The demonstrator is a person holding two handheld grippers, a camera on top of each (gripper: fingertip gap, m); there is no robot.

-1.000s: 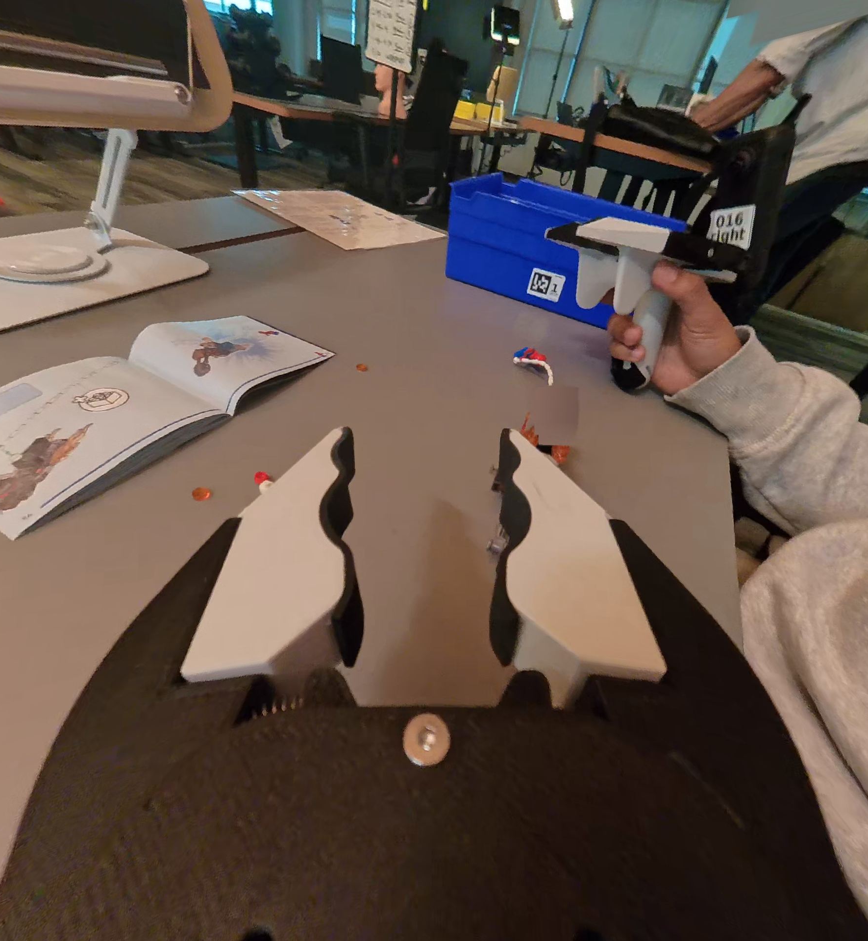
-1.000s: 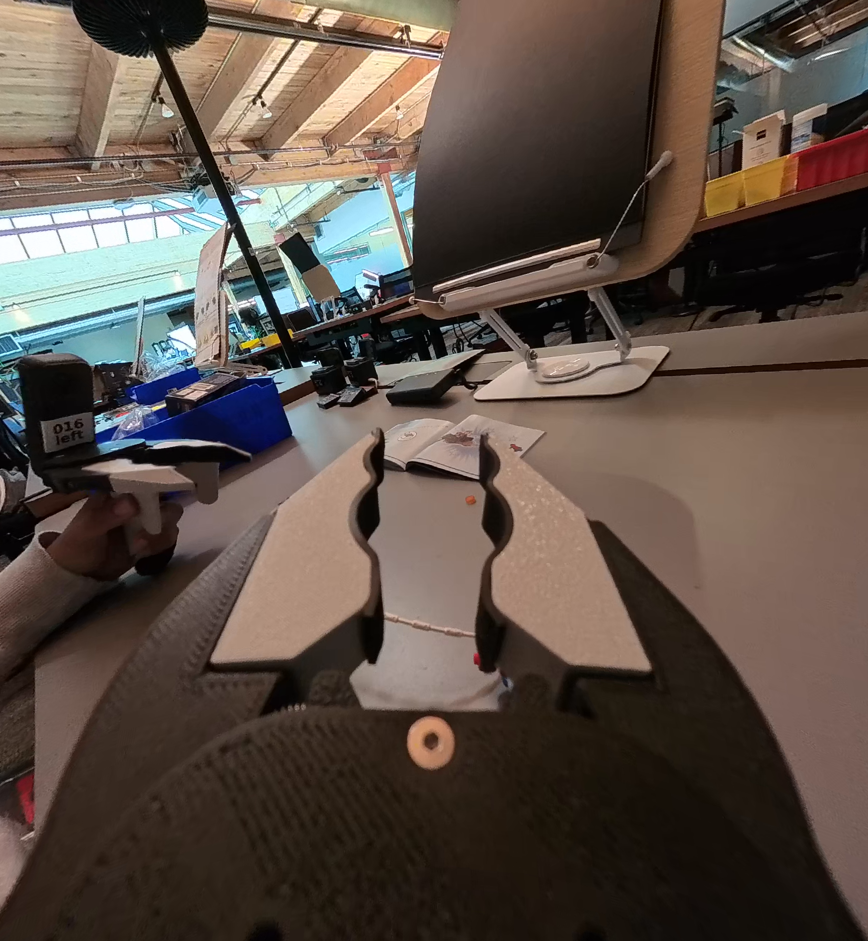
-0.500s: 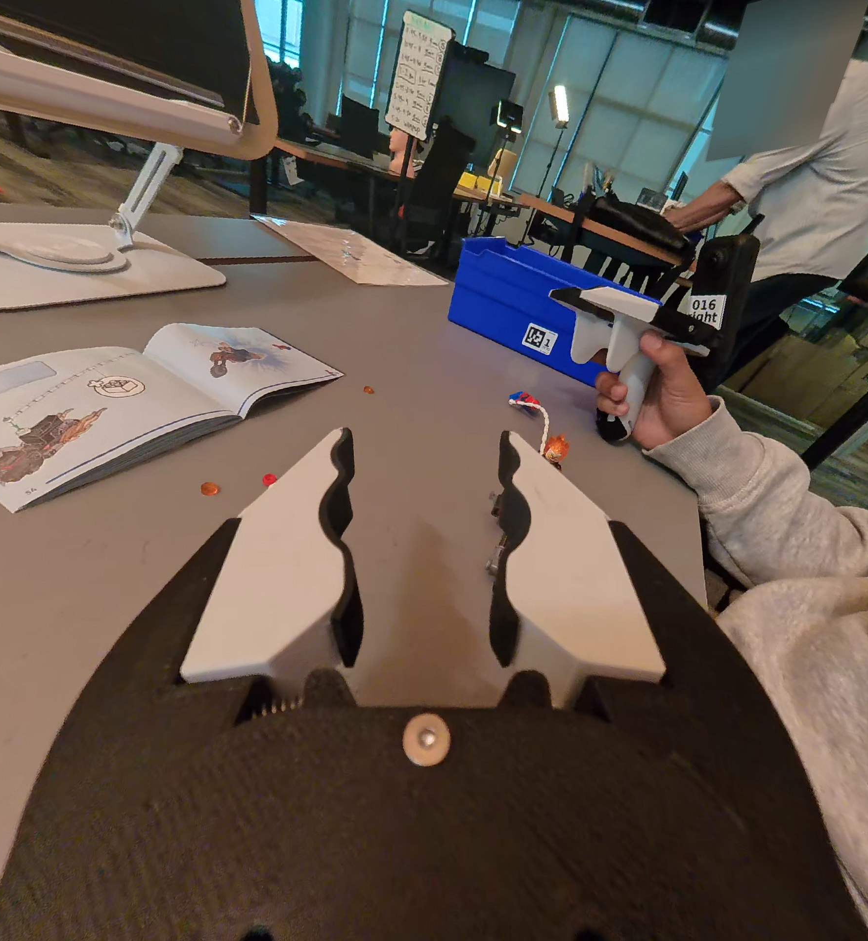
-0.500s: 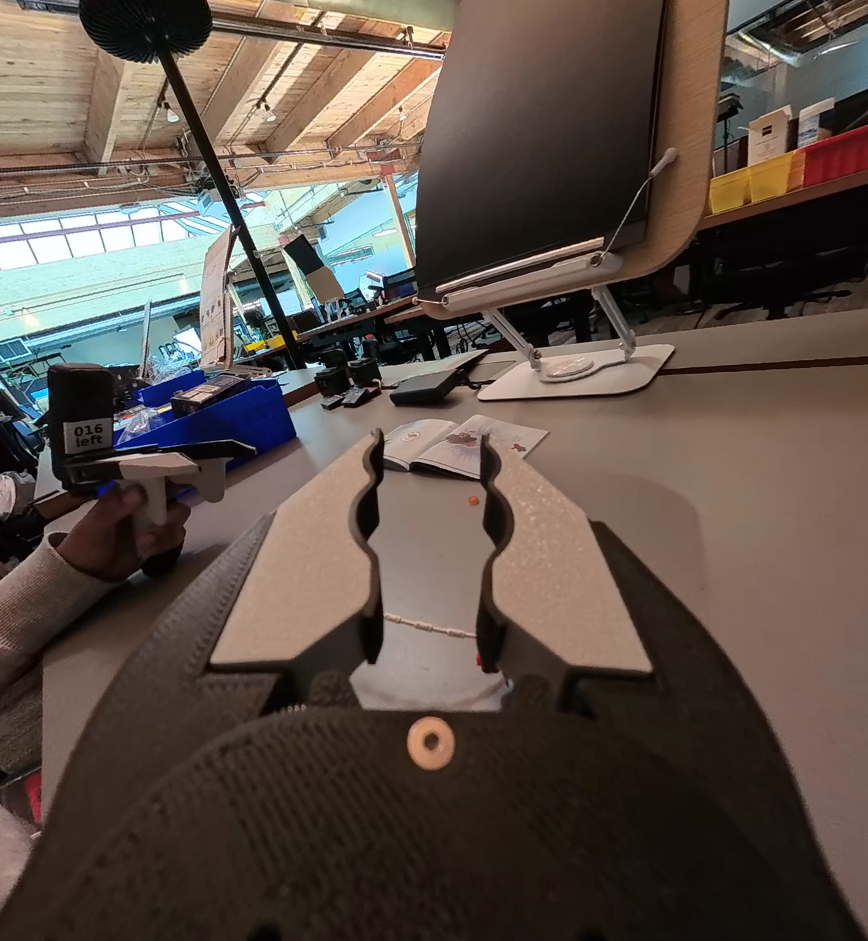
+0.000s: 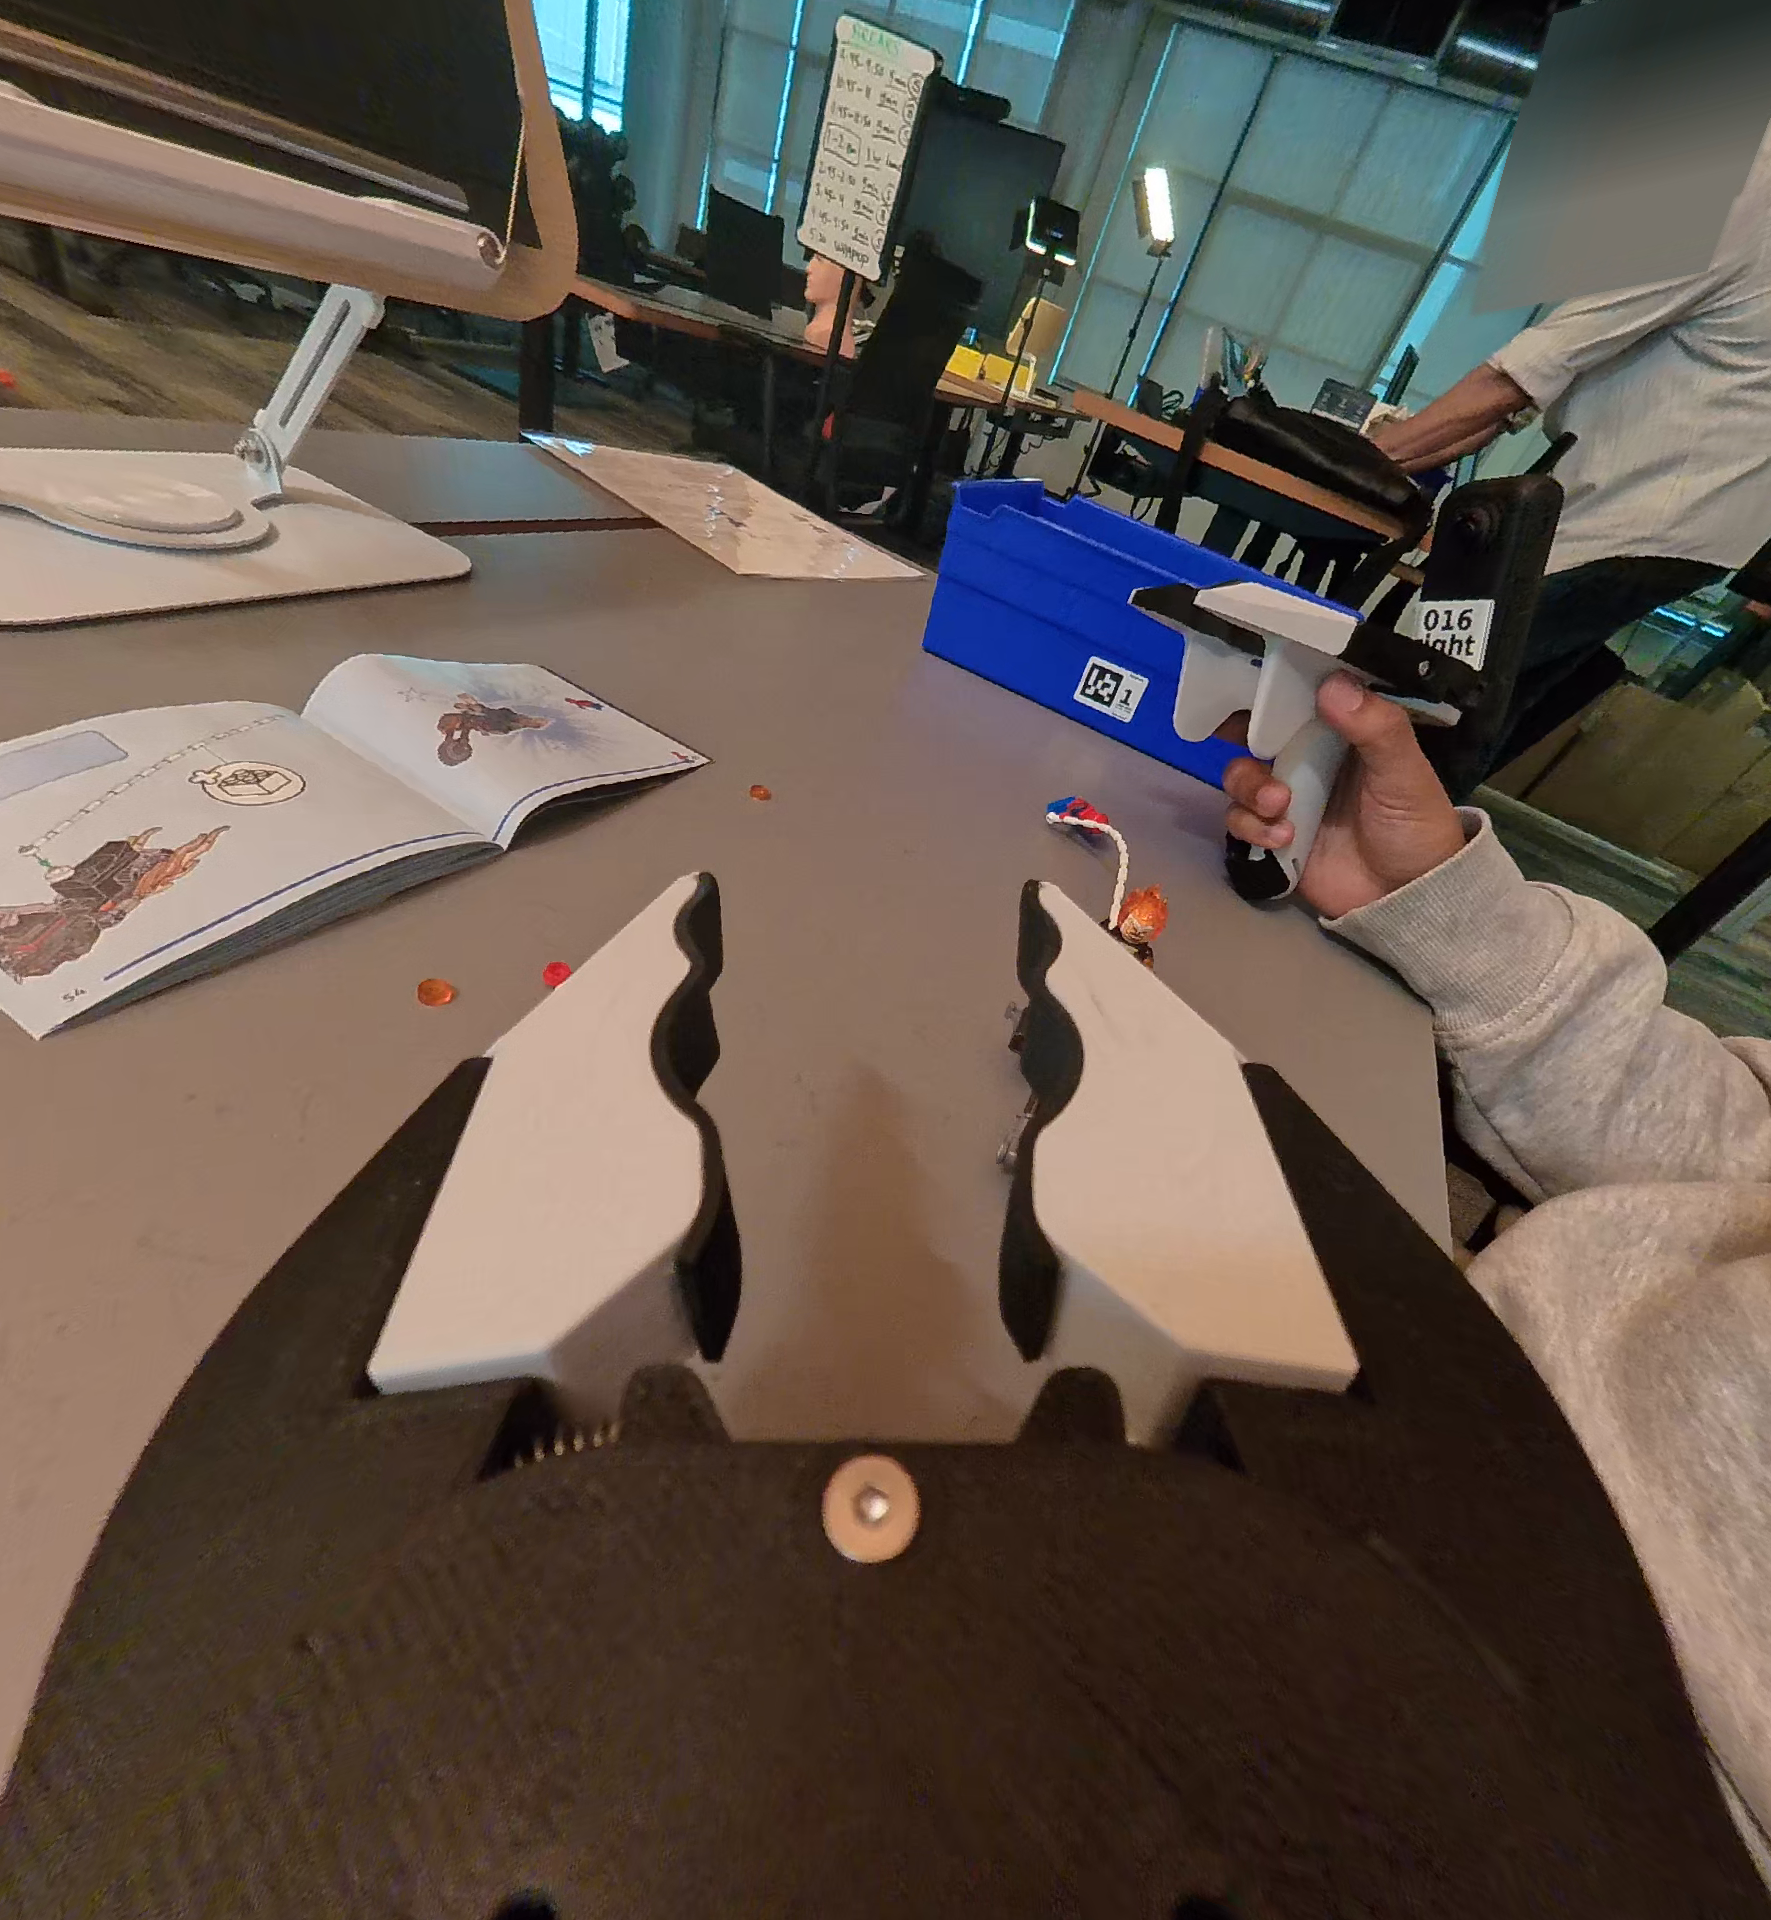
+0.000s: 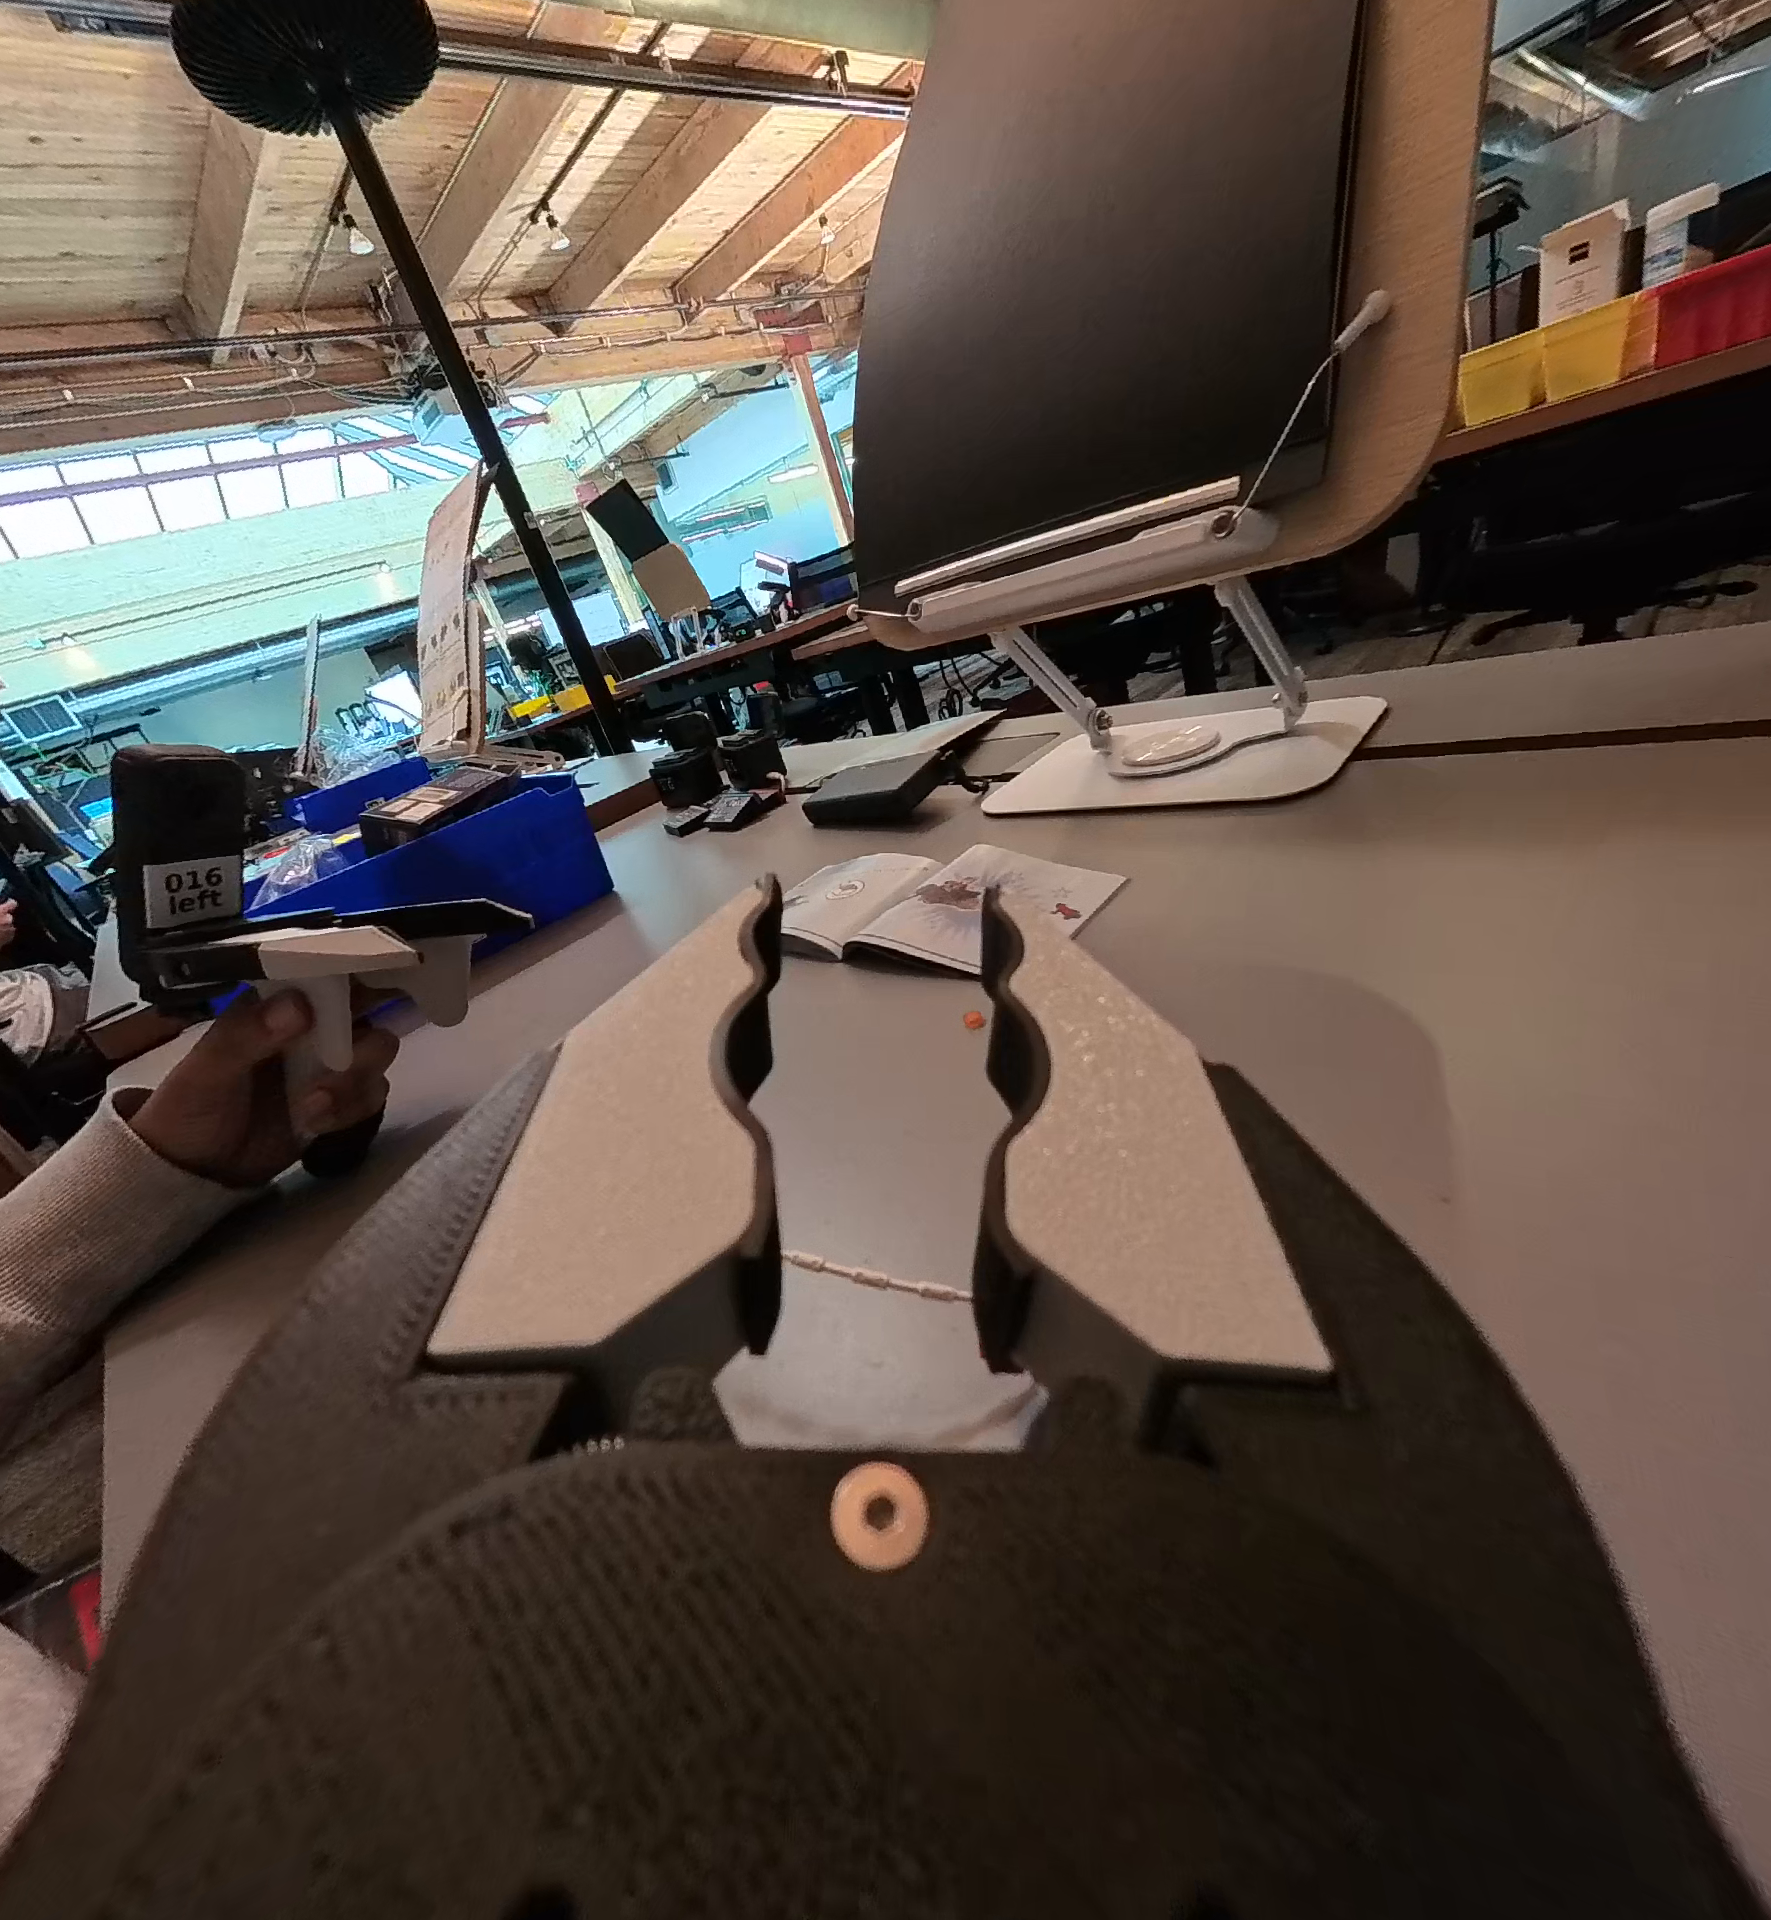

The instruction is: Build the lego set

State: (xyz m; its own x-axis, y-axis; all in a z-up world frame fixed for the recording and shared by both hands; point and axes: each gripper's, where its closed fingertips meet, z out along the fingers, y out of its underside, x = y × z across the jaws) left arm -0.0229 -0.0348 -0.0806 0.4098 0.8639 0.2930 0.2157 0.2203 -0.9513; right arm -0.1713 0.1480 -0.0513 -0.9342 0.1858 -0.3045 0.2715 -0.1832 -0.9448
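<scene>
Both claws gape empty: left claw (image 5: 865, 904), right claw (image 6: 876, 904). My left has tilted up since a second ago, so the orange-headed minifigure (image 5: 1139, 920) and its white chain (image 5: 1118, 857) now show unblurred on the bench (image 5: 839, 665), just beside its right finger. Right view unchanged. No pick started; booklet (image 5: 237, 810) lies open.

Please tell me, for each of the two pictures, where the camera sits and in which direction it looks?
Left wrist view: sits behind the open left gripper, looking across the grey table toward the right gripper and holding hand.
Right wrist view: sits behind the open right gripper, facing the black monitor on a stand; left gripper shows.
Shared: open instruction booklet.
</scene>
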